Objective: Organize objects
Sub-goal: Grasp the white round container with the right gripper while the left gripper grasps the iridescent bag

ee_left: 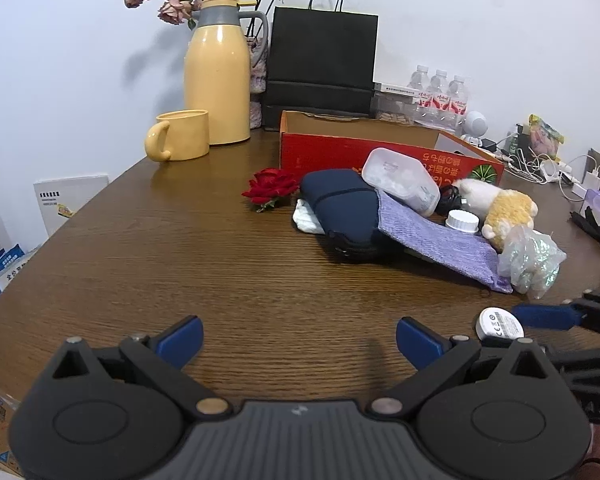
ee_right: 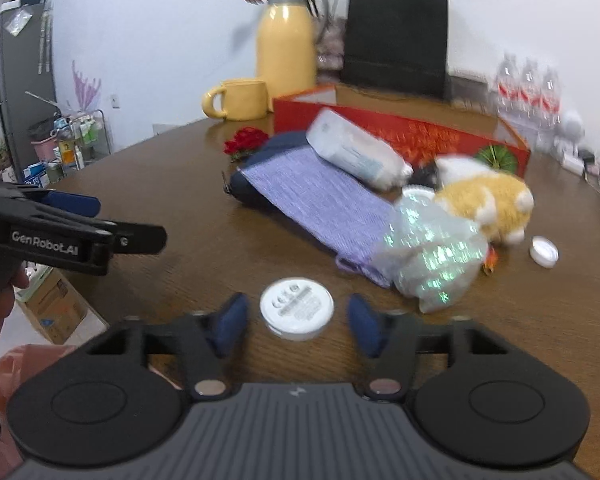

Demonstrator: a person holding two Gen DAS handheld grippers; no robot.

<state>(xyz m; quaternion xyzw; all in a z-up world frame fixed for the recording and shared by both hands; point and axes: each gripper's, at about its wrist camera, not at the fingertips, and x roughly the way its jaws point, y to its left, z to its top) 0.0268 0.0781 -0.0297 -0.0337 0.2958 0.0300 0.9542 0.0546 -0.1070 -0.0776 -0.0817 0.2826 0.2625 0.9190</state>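
Note:
A white round disc (ee_right: pixel 297 307) with grey print lies flat on the wooden table (ee_right: pixel 172 184). My right gripper (ee_right: pixel 298 318) straddles it, and a gap shows between each blue pad and the disc's rim. In the left wrist view the disc (ee_left: pixel 499 322) shows beside one blue finger (ee_left: pixel 540 316) of the right gripper. My left gripper (ee_left: pixel 300 336) stands wide open over bare table, nothing between its fingers. Beyond lies a pile: navy pouch (ee_left: pixel 340 208), purple cloth (ee_left: pixel 432 240), white plastic box (ee_left: pixel 400 182), plush toy (ee_left: pixel 504 208), crinkly iridescent bag (ee_left: pixel 532 260) and red rose (ee_left: pixel 270 188).
An open red cardboard box (ee_left: pixel 332 152) stands behind the pile. A yellow mug (ee_left: pixel 180 136), yellow jug (ee_left: pixel 216 76), black paper bag (ee_left: pixel 320 60) and water bottles (ee_left: pixel 440 96) line the back. A small white cap (ee_right: pixel 544 251) lies at the right. Cables and chargers (ee_left: pixel 540 164) crowd the far right.

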